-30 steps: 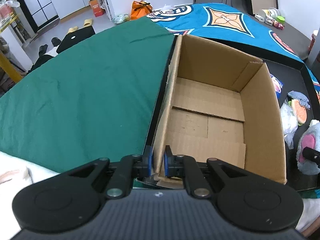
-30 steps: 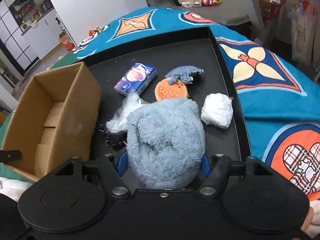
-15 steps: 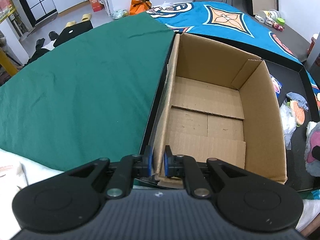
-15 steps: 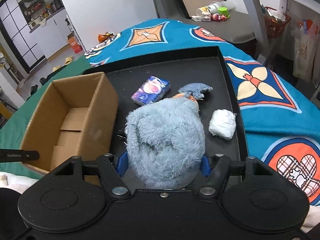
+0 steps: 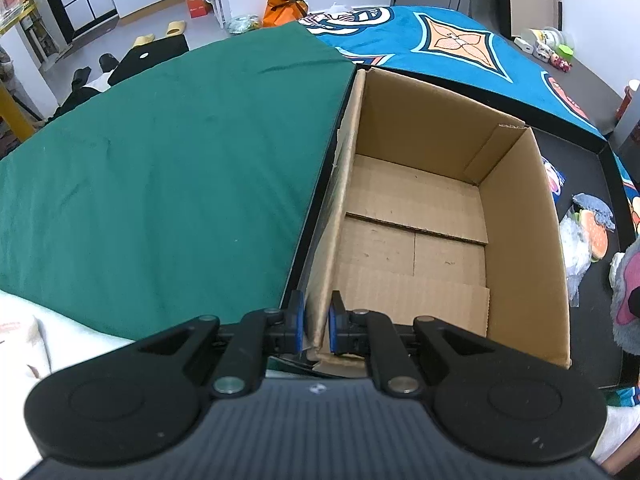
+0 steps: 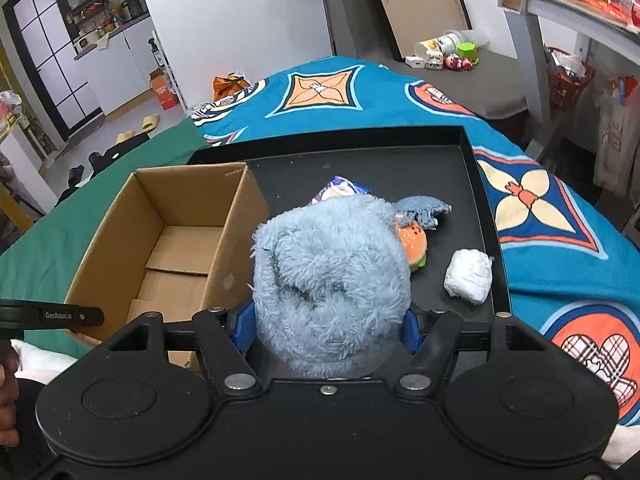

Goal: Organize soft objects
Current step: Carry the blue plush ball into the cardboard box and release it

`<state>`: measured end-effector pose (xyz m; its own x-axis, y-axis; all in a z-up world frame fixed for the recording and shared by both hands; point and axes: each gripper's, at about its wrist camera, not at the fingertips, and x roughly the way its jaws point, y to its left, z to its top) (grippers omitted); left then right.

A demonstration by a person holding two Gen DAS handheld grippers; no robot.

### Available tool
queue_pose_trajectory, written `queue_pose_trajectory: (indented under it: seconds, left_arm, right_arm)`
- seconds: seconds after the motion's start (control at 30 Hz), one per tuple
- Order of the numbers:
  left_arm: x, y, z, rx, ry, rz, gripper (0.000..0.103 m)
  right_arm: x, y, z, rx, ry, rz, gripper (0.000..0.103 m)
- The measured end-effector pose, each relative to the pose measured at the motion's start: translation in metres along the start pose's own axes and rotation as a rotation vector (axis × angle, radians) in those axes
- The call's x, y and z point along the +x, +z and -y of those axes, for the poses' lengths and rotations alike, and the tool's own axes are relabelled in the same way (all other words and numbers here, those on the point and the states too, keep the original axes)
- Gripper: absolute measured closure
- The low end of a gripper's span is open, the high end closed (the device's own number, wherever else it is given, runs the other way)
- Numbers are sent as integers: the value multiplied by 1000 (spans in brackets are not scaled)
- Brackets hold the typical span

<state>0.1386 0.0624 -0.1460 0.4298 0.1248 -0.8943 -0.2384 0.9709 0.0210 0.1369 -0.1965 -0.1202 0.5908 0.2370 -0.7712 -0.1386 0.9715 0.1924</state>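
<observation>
In the left wrist view, the left gripper (image 5: 316, 326) sits at the bottom centre of the frame, its two blue pads pinching the near left wall of the cardboard box (image 5: 520, 240). The wall stands between the pads, and they press on it from both sides. The box is open at the top, and only its folded bottom flaps show inside. It fills the middle and right of the frame, standing at the left end of a black tray (image 5: 600, 312). A green cloth (image 5: 160, 180) covers the left half of the frame, and a blue patterned blanket (image 5: 460, 48) lies across the upper right. At the right edge, part of a fluffy blue plush toy (image 5: 628, 280) with a pink patch shows, and just above it lie a burger toy (image 5: 596, 232) and a clear plastic bag (image 5: 576, 248).

In the right wrist view, the right gripper (image 6: 328, 330) is at the bottom centre, spread about halfway and clamped on the plush toy (image 6: 332, 280), which bulges up between the blue pads and hides the middle of the frame. The tray (image 6: 472, 184) lies behind it. The box (image 6: 168, 240) is at the left. To the right of the plush lie the burger toy (image 6: 414, 244), a small grey-blue rag (image 6: 424, 210) and a white wrapped bundle (image 6: 468, 274). A tissue pack (image 6: 340, 190) peeks out just above the plush. The left gripper's finger (image 6: 52, 315) reaches in at the left edge, at the near wall of the box.
</observation>
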Motion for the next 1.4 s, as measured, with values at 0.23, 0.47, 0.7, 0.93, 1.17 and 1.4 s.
queue_pose_trajectory:
  seconds: [0.23,0.47,0.7,0.93,1.17,1.4]
  left_arm:
    - [1,0,-4,-21,-15,-1,92]
    - [3,0,-6,-34,-16,-5,92]
    - [7,0,-2,-13,13,-14,92]
    - [11,1,1,4,37,-20,91]
    - [17,2,-1,-9,30,-37,91]
    - [22,3,-8,-32,-2,-58,91]
  right_arm:
    - [-3,9,-18,-47,15,30,37]
    - [-1,16,-41,-110,41,61,37]
    - [5,21,-59,-159,63,72,37]
    - [7,23,-82,-234,78,80,37]
    - [15,24,-108,-325,99,77,37]
    - [25,24,-124,-343,130,60,37]
